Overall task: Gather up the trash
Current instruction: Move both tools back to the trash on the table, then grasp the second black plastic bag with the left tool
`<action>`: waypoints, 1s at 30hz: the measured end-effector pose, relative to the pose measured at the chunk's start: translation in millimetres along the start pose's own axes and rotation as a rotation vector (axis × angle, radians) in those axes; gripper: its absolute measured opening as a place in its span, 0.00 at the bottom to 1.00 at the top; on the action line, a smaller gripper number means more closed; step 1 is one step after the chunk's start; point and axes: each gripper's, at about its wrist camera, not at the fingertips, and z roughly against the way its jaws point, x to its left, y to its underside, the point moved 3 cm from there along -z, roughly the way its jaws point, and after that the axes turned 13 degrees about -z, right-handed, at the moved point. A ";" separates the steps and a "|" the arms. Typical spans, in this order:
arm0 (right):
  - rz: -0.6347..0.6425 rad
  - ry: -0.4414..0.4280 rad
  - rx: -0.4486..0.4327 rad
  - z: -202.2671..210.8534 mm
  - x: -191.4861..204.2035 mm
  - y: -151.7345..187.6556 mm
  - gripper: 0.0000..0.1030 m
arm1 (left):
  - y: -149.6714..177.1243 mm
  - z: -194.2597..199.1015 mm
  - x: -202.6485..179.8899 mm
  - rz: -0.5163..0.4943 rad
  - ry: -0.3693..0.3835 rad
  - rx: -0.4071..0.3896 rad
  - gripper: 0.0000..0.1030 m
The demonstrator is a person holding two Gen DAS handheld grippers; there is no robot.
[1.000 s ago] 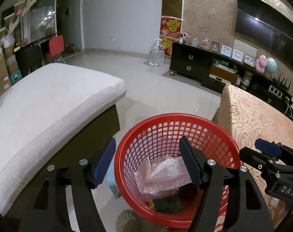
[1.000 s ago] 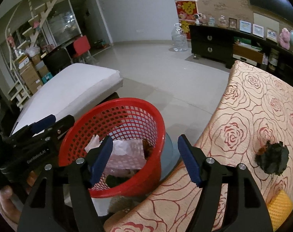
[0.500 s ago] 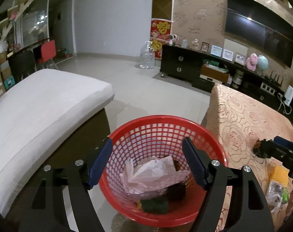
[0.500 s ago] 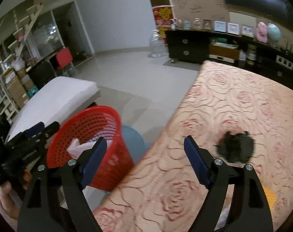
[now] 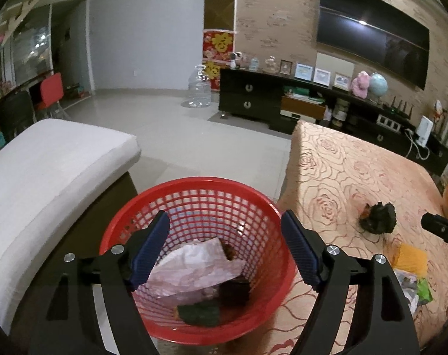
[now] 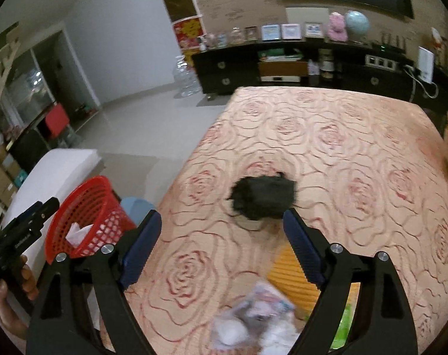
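Your left gripper (image 5: pixel 225 250) hangs over the red basket (image 5: pixel 194 263), jaws opening and empty, pink wrapper (image 5: pixel 194 266) lying inside. Your right gripper (image 6: pixel 221 247) is over the rose-patterned table (image 6: pixel 357 153), jaws opening with nothing gripped, the black crumpled trash (image 6: pixel 262 196) just beyond its fingertips.

Right gripper (image 6: pixel 222 244): basket (image 6: pixel 85 204) → table trash (image 6: pixel 264 196).
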 end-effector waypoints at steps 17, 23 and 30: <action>-0.152 0.089 -0.021 21.6 -96.8 -6.7 0.80 | -5.0 -31.6 -92.1 -0.138 0.132 0.015 0.76; -0.183 0.089 -0.023 24.1 -115.8 -5.7 0.80 | -12.6 -45.2 -133.1 -0.182 0.222 0.029 0.76; -0.200 0.077 -0.001 15.6 -122.7 -4.4 0.80 | -32.9 -65.6 -177.2 -0.250 0.301 0.055 0.77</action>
